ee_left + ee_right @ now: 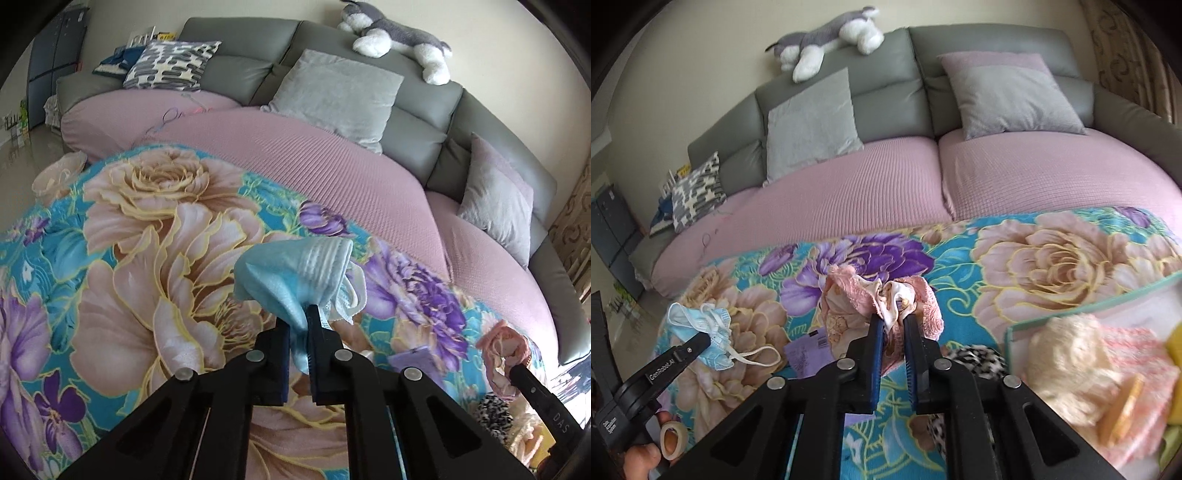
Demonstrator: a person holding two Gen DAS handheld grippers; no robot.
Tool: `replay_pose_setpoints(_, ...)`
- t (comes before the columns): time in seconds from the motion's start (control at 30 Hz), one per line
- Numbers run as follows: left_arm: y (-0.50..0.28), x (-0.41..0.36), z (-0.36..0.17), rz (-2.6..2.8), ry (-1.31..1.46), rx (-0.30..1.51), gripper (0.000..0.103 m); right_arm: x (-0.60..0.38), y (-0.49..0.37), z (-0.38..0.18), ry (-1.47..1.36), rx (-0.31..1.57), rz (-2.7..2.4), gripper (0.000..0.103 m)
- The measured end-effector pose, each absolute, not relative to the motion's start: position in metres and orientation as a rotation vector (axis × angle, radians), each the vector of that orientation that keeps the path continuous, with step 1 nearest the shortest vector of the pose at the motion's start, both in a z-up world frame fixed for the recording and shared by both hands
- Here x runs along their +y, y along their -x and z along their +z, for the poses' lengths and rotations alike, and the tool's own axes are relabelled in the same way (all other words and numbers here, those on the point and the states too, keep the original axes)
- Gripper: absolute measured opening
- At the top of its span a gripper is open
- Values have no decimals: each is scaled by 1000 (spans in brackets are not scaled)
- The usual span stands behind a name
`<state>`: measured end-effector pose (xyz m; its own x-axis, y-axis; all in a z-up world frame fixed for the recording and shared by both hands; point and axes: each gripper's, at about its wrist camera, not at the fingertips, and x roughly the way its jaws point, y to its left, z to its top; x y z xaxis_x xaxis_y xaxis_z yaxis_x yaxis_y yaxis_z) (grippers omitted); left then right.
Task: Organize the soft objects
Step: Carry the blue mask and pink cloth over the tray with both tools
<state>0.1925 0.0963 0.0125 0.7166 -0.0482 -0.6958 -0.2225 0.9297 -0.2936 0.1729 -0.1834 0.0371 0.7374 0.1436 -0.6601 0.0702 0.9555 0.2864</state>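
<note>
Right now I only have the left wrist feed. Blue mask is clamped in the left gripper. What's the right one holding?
Observer: The right gripper is shut on a pink fuzzy cloth, lifted above the floral blanket.
Operator: Any bin nearby? I can't see one.
Observer: Yes, a clear bin with a teal rim sits at the right gripper's right, soft items already inside.
Operator: What's in it?
Observer: A cream fluffy item lying on a pink knit piece.
</note>
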Motion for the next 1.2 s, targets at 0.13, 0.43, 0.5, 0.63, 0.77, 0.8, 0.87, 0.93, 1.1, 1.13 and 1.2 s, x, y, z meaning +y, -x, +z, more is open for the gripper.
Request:
replay_pose_setpoints(0.13, -183, 85, 31, 78, 349, 746, 8, -189, -152, 51, -285, 723, 9, 11)
replay_pose_setpoints(0.43, -158, 39, 66, 2, 266, 699, 8, -206, -115, 72, -282, 691, -43, 11)
replay_pose_setpoints(0.5, -150, 25, 72, -31, 244, 690, 8, -212, -104, 74, -293, 689, -59, 11)
replay_pose_setpoints(0.63, -139, 1, 79, -92, 204, 684, 8, -226, -83, 76, -301, 682, -115, 11)
replay_pose_setpoints(0.77, -127, -25, 90, -159, 162, 658, 8, -248, -60, 78, -337, 666, -177, 11)
replay_pose_setpoints(0.8, -125, -30, 92, -177, 159, 654, 8, -256, -54, 78, -349, 665, -196, 11)
replay_pose_setpoints(0.87, -121, -41, 95, -210, 150, 648, 8, -268, -46, 78, -367, 665, -229, 11)
replay_pose_setpoints(0.93, -118, -54, 98, -235, 126, 644, 8, -282, -41, 76, -387, 670, -265, 11)
replay_pose_setpoints(1.1, -112, -91, 99, -319, 67, 648, 8, -316, -36, 62, -442, 719, -328, 12)
replay_pose_setpoints(1.13, -110, -97, 99, -332, 60, 650, 8, -323, -35, 58, -453, 730, -341, 12)
replay_pose_setpoints(1.2, -107, -113, 97, -366, 37, 657, 8, -334, -34, 50, -474, 759, -362, 12)
